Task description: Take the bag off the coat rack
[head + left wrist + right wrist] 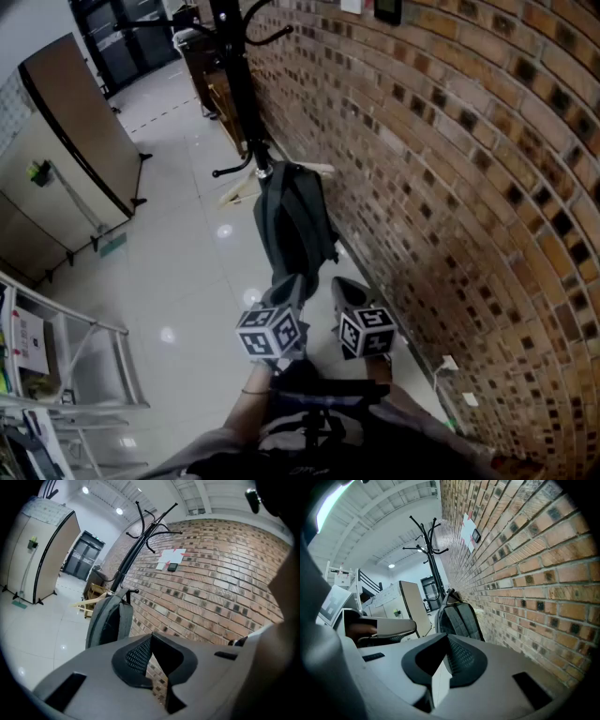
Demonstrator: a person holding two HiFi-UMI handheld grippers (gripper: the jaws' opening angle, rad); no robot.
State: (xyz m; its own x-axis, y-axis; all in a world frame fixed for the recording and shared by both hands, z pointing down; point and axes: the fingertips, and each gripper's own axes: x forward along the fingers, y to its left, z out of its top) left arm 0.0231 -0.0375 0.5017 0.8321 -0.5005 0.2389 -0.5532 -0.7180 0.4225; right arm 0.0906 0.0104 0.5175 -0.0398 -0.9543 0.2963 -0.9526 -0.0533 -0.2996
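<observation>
1. By my reading, the step in hand was the approach. The bag (295,225) hung by its top from a low peg of the coat rack (236,84), close along the brick wall (450,187), and neither gripper touched it.
2. The left gripper (284,298) had its fingers (138,658) pressed together with nothing between them. In the left gripper view the bag stood ahead of them and a little to the left.
3. The right gripper (349,298) was likewise closed and empty, its fingers (461,656) meeting tip to tip and pointing towards the bag.
4. Both grippers were held side by side, low and near the person's body, aimed forward along the wall.
5. The next move probably called for parting one pair of fingers and reaching to the strap or loop at the peg. They would then need to close on it and lift it clear.
</observation>
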